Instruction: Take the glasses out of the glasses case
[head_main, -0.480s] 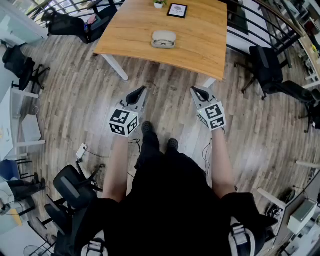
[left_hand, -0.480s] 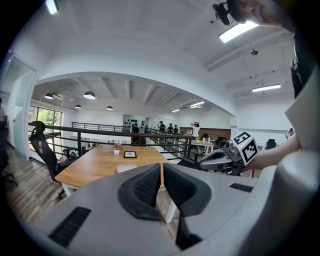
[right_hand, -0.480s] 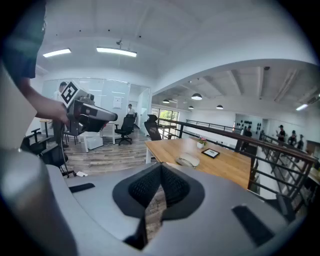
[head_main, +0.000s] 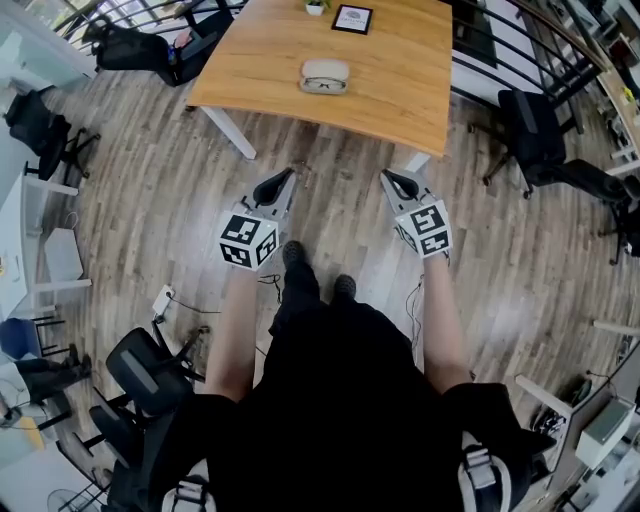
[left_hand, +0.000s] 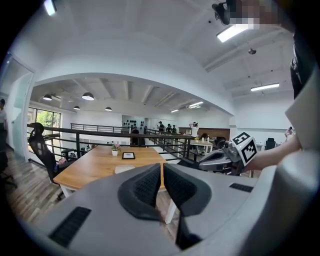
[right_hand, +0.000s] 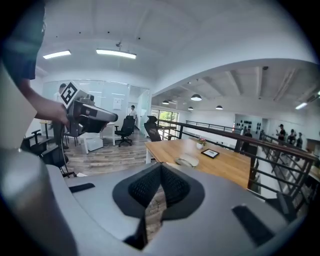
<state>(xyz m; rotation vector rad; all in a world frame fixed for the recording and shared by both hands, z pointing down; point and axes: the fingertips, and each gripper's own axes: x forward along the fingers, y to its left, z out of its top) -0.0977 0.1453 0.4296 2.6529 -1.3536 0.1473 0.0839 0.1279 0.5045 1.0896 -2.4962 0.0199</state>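
Observation:
A pale glasses case (head_main: 326, 75) lies open on the wooden table (head_main: 400, 90), with dark-rimmed glasses inside it. Both grippers are held over the floor, well short of the table's near edge. My left gripper (head_main: 277, 183) is shut with nothing in it, and so is my right gripper (head_main: 392, 181). The left gripper view shows the shut jaws (left_hand: 162, 172) with the case (left_hand: 125, 169) far beyond them. In the right gripper view the shut jaws (right_hand: 161, 175) sit below the distant case (right_hand: 187, 161).
A framed picture (head_main: 354, 20) and a small potted plant (head_main: 318, 6) stand at the table's far side. Black office chairs (head_main: 530, 130) sit to the right, another chair (head_main: 150, 375) behind left. A metal railing (right_hand: 225, 135) runs past the table.

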